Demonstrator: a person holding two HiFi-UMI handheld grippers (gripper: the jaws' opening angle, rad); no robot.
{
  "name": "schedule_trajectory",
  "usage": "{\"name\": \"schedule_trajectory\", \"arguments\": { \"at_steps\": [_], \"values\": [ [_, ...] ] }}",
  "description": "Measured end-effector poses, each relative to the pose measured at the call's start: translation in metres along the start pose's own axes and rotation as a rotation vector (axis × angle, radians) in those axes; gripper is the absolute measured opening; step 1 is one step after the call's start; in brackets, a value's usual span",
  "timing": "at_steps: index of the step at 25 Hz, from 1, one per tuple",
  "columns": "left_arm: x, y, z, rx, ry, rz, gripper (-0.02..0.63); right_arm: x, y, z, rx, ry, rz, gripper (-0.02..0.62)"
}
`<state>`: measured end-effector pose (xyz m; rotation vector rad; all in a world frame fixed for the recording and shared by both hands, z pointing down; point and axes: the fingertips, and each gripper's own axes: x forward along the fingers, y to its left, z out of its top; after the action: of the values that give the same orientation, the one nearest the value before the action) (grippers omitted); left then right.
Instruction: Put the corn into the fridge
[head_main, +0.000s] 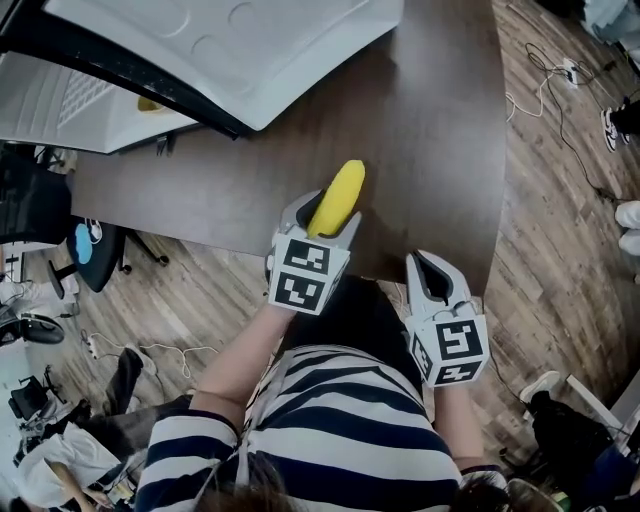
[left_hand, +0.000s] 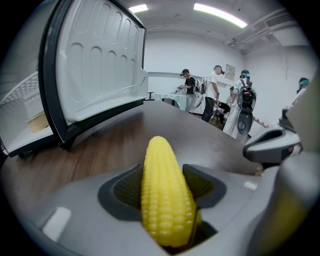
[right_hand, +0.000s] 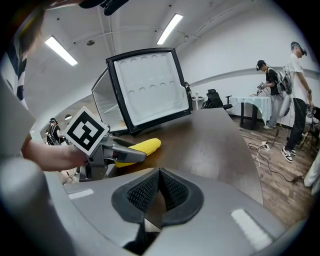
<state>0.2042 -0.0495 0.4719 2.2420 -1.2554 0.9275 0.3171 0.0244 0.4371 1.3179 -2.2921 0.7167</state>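
Note:
A yellow corn cob (head_main: 338, 198) is clamped in my left gripper (head_main: 322, 222) above the near edge of the dark wooden table (head_main: 430, 130); its tip points toward the fridge. The left gripper view has the corn (left_hand: 165, 195) filling the space between the jaws. The small white fridge (head_main: 70, 95) stands at the table's far left with its door (head_main: 240, 50) swung open. My right gripper (head_main: 432, 275) hovers at the table's near edge, right of the corn, shut on nothing. In the right gripper view the corn (right_hand: 140, 148) and left gripper (right_hand: 120, 155) sit to the left.
The open fridge door (left_hand: 95, 65) juts over the table at the left. A yellowish item (left_hand: 37, 121) sits inside the fridge. Several people (left_hand: 210, 95) stand by tables at the back. Cables (head_main: 545, 85) lie on the wooden floor to the right; an office chair (head_main: 95, 255) is at left.

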Motion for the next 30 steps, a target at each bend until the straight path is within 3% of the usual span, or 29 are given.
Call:
{"name": "schedule_trajectory", "arguments": {
  "at_steps": [7, 14, 30],
  "values": [
    [-0.020, -0.003, -0.003, -0.034, -0.069, -0.020, 0.000, -0.011, 0.017, -0.004, -0.034, -0.002, 0.019, -0.002],
    [-0.062, -0.005, -0.010, -0.065, -0.127, 0.010, 0.000, -0.034, 0.043, -0.012, -0.074, -0.011, 0.045, -0.002],
    [-0.180, 0.054, -0.047, -0.161, -0.254, 0.231, 0.000, -0.057, 0.135, -0.019, -0.229, -0.032, 0.188, -0.002]
  ]
}}
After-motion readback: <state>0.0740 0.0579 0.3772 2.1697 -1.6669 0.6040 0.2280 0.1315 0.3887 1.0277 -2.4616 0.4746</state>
